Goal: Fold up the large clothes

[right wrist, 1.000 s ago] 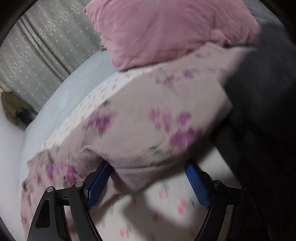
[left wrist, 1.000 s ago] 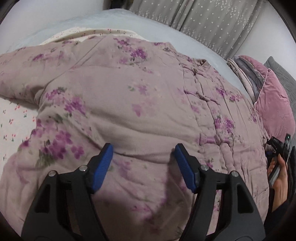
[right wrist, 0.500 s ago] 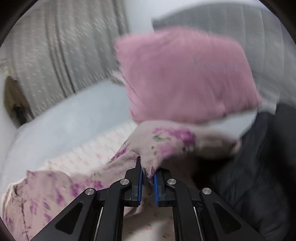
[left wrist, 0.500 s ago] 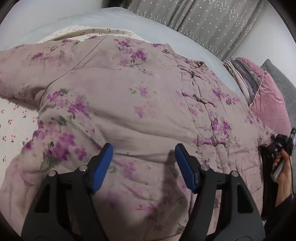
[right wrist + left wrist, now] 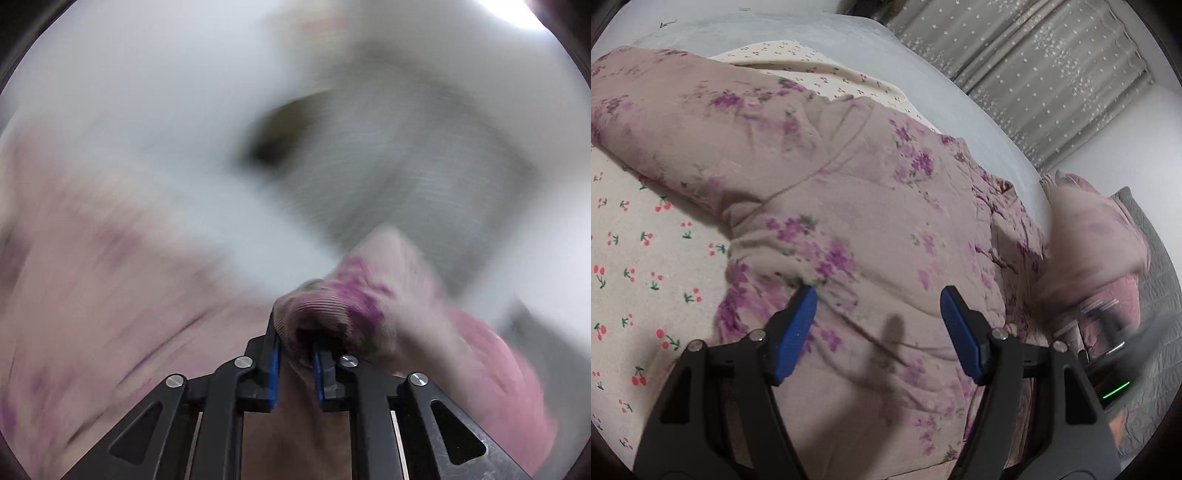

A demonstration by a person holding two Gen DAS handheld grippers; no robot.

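Note:
A large padded jacket [image 5: 849, 192], dusty pink with purple flowers, lies spread on the bed. Its left sleeve [image 5: 676, 110] stretches to the far left. My left gripper [image 5: 879, 317] is open and empty, hovering just above the jacket's lower body. My right gripper [image 5: 297, 363] is shut on the cuff of the jacket's right sleeve [image 5: 354, 295] and holds it up in the air. That raised sleeve shows as a blur in the left wrist view [image 5: 1097, 236]. The right wrist view is heavily motion-blurred.
A cream sheet with a cherry print [image 5: 635, 258] covers the bed to the left. A grey-blue cover [image 5: 923, 74] lies beyond the jacket. A pink pillow [image 5: 1123, 299] and grey quilted fabric [image 5: 1156, 266] sit at the right. Grey curtains [image 5: 1052, 74] hang behind.
My right gripper closed on the right sleeve's cuff and has lifted it, swinging fast towards the jacket's body. My left gripper shifted slightly left over the jacket and stayed open.

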